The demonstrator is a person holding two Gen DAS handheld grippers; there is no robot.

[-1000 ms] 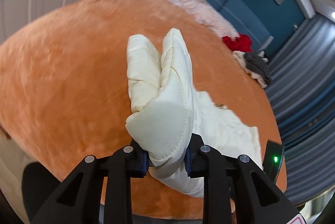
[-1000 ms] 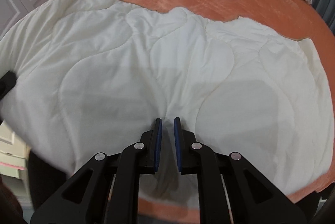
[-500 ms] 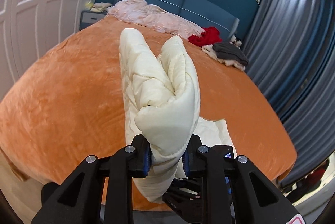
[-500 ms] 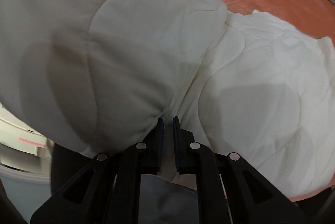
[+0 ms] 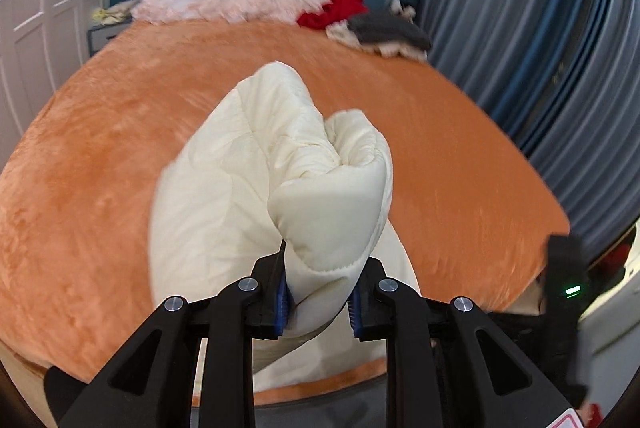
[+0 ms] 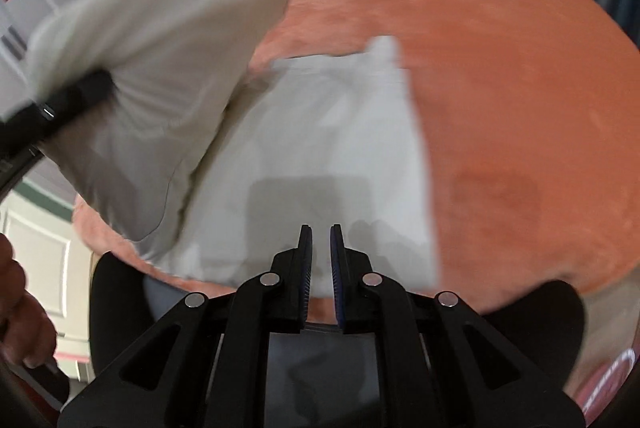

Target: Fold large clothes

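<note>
While left hand-held gripper (image 5: 318, 298) was clamped on bunched corner of cream quilt (image 5: 248, 180), I saw rest on orange bed (image 5: 100, 148). Right hand-held gripper (image 6: 319, 260) nearly together, seemingly pinching thin edge. Fold half done; laying flat left.

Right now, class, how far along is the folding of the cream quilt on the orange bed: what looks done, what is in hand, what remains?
Done: the cream quilt is doubled into a narrower stack on the orange bed.
In hand: the left gripper pinches a thick bunched corner, lifted off the bed; the right gripper is nearly shut over the near edge, though its grip is unclear.
Left: lay that flap down, then square the edges.
</note>
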